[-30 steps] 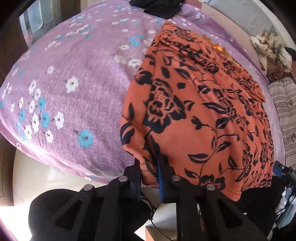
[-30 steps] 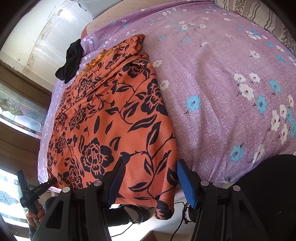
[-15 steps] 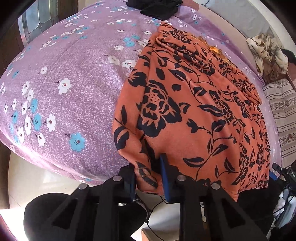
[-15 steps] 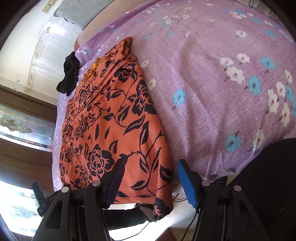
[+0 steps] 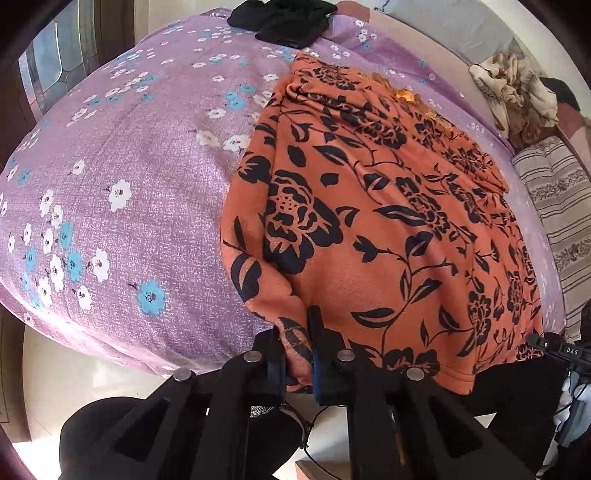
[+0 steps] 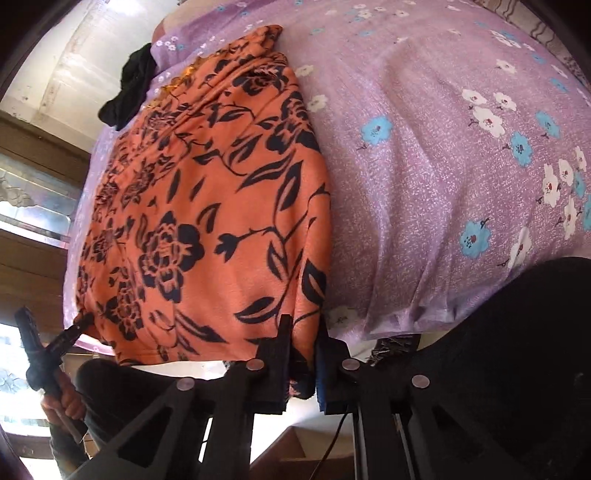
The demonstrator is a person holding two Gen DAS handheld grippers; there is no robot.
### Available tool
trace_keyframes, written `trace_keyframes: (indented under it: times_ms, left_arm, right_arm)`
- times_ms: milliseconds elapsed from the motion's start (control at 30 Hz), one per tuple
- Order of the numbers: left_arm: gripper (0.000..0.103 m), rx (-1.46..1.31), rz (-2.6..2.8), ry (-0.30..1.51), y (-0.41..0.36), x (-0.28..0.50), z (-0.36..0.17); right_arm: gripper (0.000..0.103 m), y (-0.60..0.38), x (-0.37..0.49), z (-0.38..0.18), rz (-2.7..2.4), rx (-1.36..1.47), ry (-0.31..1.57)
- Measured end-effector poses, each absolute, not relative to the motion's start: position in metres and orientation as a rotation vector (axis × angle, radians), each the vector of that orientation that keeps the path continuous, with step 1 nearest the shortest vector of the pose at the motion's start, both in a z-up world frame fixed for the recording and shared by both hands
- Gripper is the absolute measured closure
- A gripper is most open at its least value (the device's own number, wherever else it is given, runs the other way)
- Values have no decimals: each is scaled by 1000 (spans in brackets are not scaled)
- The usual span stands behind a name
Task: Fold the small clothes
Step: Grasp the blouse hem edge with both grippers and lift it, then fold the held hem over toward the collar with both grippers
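Grippers are both pinching the near hem of the orange cloth with black flowers point(image 5: 369, 229) — left gripper point(image 5: 297, 354), right gripper point(image 6: 303, 360) — its long side is stretching away across the purple flowery bedsheet point(image 5: 122, 206).

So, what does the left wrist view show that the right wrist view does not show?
Only the left wrist view: a striped pillow, a crumpled beige cloth and the left gripper shut on the orange garment.
Only the right wrist view: the right gripper, its jaws just closed on the garment's other corner.
Both: the garment, the purple bedsheet and a black cloth.
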State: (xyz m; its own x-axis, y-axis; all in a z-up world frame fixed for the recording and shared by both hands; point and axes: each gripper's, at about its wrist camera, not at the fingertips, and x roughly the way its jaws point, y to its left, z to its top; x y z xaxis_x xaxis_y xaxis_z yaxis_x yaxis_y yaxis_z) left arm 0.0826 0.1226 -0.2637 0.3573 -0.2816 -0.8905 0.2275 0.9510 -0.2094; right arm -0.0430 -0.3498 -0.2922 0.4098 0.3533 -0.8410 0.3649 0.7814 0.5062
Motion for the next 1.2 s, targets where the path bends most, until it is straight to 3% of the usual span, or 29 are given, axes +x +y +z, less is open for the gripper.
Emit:
trace_keyframes:
  times_ms: [267,367,400,467,500,600,833,1200]
  left_arm:
    - [91,-88,-381,1151,142,73,-254]
    - [79,-109,-324,1235,146,80,-273]
    - [67,-123,-313,1255,148,82,-277]
    - [63,-150,-311,1270,150,82,-280]
    - [64,-144,-311,1266,149,82,-280]
    - [93,-118,-299,1269,144,83,-281]
    - [95,-125,-332,1199,140,82,-252]
    - [95,-169,-475,1024,135,135,-135]
  right_arm:
    - [91,-348,-32,-303,23,791,1169]
    - [90,-351,-32,-304,9,812,1180]
    - [89,-351,-31,-304,8,810,1185]
    - [89,-351,-30,-305,11,802,1190]
    - [89,-350,-30,-306,17,799,1187]
    - [88,-356,-35,-309,54,850,1153]
    - [92,-366,-41,-290,202,997,1030]
    - [92,-391,16,-219,380,1170,712]
